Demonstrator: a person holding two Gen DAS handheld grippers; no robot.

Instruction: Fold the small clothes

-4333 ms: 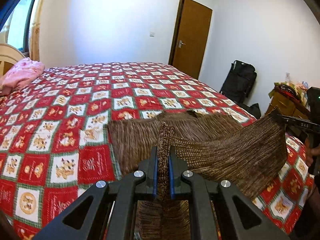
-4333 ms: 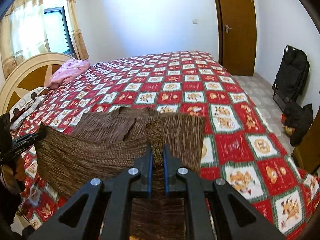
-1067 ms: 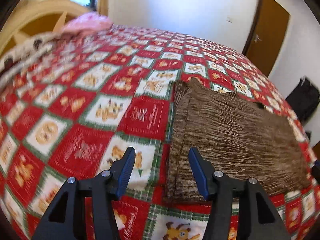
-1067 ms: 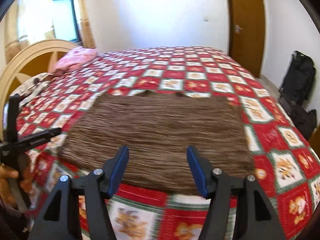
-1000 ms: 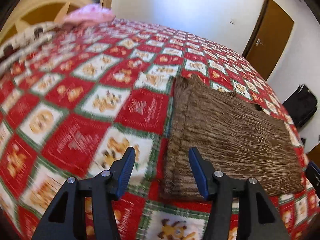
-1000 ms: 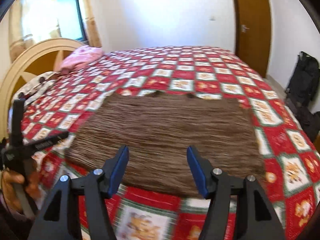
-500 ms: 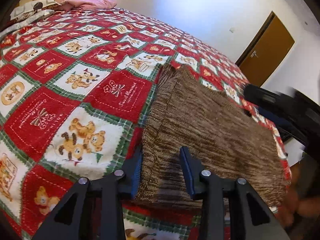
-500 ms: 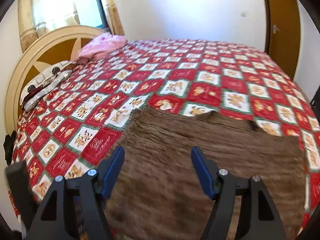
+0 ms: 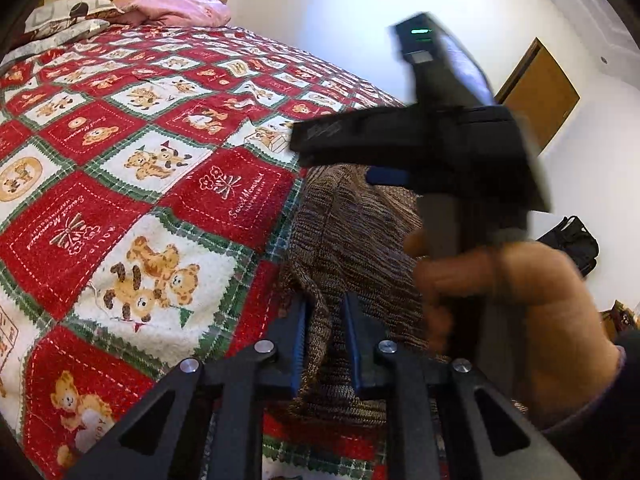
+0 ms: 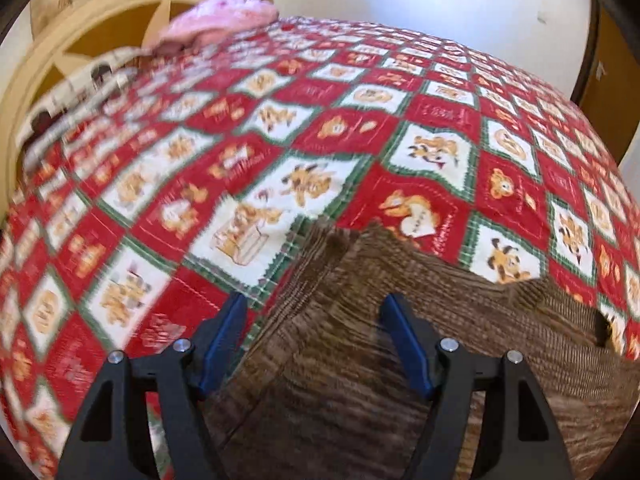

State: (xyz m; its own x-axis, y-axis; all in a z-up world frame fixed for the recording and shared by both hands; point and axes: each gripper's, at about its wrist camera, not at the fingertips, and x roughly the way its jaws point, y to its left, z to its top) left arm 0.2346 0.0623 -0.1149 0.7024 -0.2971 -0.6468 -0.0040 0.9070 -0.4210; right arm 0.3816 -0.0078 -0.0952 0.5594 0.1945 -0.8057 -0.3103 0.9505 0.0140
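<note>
A brown knit garment [image 9: 360, 232] lies folded on the red teddy-bear bedspread [image 9: 140, 160]. My left gripper [image 9: 325, 320] is at its near left corner. Its jaws are closing, and a raised ridge of the knit is pinched between the blue pads. In the right wrist view my right gripper [image 10: 314, 320] stands open just above the garment [image 10: 360, 380], near its far left corner, with nothing gripped. The left wrist view shows a blurred hand [image 9: 520, 280] holding that right tool over the garment.
The bedspread [image 10: 420, 120] reaches to a curved wooden headboard [image 10: 100, 28], with a pink bundle [image 10: 224, 20] and pillows beside it. A brown door [image 9: 540, 92] and a black bag [image 9: 572, 240] are off the bed's right side.
My left jaws have narrowed from wide apart onto the garment's near left edge. The right gripper has swept left across the garment to its far left corner and now shows in the left view.
</note>
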